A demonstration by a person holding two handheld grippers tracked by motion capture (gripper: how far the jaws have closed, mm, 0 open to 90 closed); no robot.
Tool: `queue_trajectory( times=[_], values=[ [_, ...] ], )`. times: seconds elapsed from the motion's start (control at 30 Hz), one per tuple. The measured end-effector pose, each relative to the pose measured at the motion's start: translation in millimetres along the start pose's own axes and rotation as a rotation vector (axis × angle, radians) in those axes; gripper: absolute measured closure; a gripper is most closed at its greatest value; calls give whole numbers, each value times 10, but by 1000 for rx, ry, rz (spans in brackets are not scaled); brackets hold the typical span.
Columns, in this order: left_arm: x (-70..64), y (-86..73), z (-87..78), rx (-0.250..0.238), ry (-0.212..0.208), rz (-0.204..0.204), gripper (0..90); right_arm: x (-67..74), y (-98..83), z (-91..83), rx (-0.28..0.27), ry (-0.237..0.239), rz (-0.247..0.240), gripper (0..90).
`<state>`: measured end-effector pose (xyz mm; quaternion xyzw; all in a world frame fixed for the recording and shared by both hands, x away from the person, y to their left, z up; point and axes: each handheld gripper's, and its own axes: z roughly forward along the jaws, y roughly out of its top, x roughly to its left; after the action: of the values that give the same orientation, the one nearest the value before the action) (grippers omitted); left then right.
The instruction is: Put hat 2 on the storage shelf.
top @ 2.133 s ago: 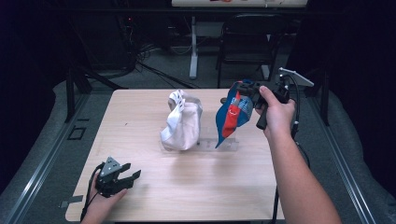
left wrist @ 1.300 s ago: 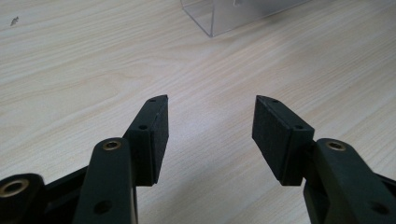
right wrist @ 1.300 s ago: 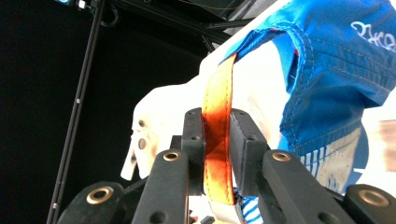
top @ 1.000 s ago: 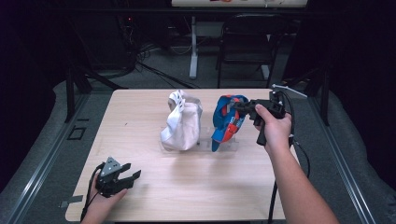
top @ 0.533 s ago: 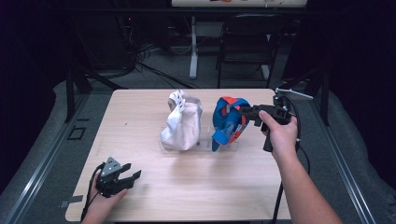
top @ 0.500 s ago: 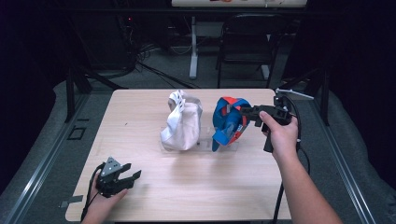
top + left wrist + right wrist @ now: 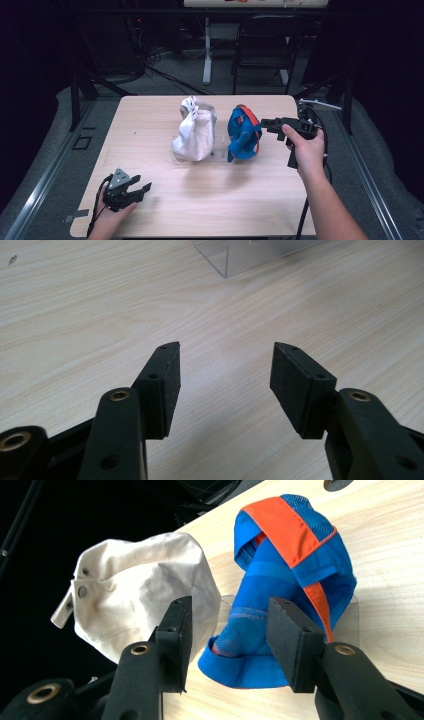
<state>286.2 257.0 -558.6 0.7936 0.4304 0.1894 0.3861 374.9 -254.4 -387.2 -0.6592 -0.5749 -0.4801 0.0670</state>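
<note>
A blue cap with orange bands (image 7: 243, 134) (image 7: 280, 580) rests on a clear stand (image 7: 218, 151) near the table's middle, right beside a white cap (image 7: 193, 132) (image 7: 140, 595). My right gripper (image 7: 266, 124) (image 7: 227, 630) hovers just right of the blue cap and points at it. Its jaws have just been opening; they stand apart, short of the cloth, and nothing is pressed between the pads. My left gripper (image 7: 141, 189) (image 7: 225, 375) lies low over bare wood at the near left corner, open with nothing in it.
The wooden table (image 7: 150, 115) has bare wood all around the caps. A corner of the clear stand (image 7: 250, 252) shows ahead of the left gripper. Behind the table are a dark chair (image 7: 265, 45) and floor cables (image 7: 165, 75).
The right gripper brought the blue cap down beside the white cap, let go of it and backed off to the right. The left gripper stayed put.
</note>
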Motion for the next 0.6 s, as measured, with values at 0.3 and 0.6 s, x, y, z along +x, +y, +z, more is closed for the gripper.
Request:
queue_trajectory(
  times=[0.3, 0.6],
  values=[
    [-2, -3, 1, -1, 0, -5, 459, -18, -153, 42, -12, -30, -48, 509],
    [-2, -5, 4, 0, -1, -7, 457, -89, -398, 50, -6, -54, -155, 469]
  ],
)
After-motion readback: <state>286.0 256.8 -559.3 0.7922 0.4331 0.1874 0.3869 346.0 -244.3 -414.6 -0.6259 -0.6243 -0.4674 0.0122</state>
